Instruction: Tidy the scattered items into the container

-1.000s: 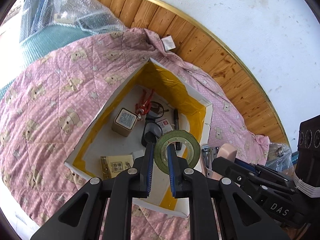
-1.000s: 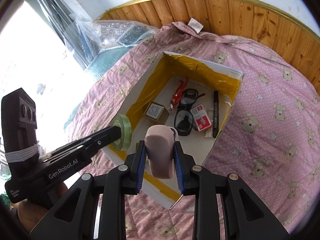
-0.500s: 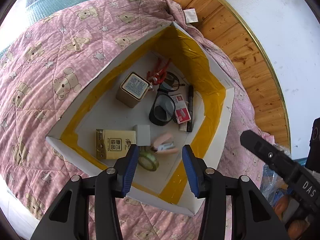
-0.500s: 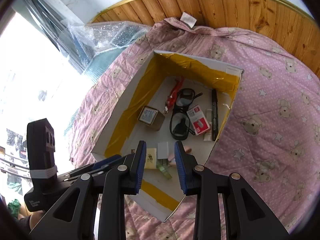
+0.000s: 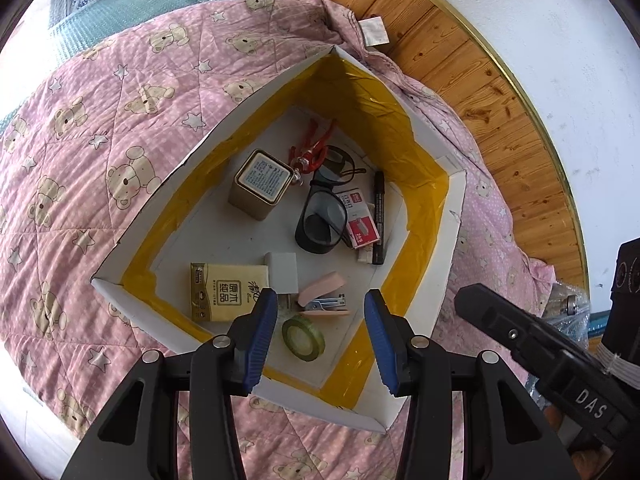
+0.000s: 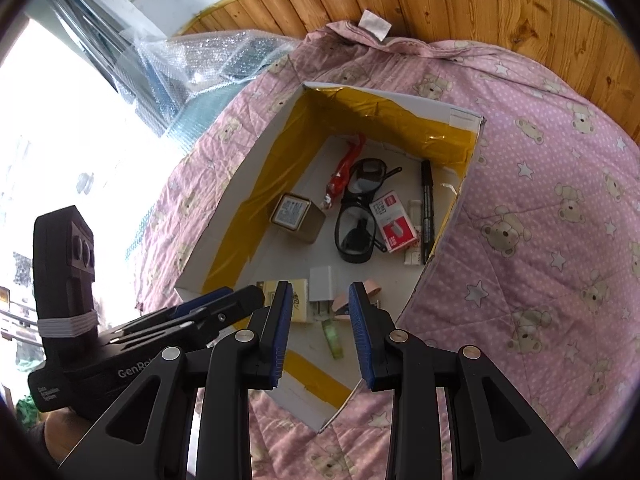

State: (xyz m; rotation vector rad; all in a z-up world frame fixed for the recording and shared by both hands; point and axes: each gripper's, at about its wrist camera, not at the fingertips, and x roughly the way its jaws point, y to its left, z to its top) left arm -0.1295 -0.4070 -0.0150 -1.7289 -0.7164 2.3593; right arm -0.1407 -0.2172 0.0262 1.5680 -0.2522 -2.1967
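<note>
Hovering spread and empty, your left hand-held gripper point(image 5: 320, 334) and right hand-held gripper point(image 6: 318, 322) frame the green tape roll point(image 5: 303, 337) and pink stapler point(image 5: 323, 296) (both inside the yellow-lined white cardboard box point(image 5: 450, 236)), clear for withdrawal.

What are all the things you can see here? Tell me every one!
box: one, white with yellow tape, on quilt
tin: one, gold, in box
pliers: one, red, far corner
glasses: one, black, middle
staple box: one, red-white, beside glasses
marker: one, black, by wall
tissue pack: one, yellow, near corner
charger: one, white
stapler: one, pink
tape roll: one, green
quilt: one, pink
left gripper: open, empty
right gripper: open, empty
</note>
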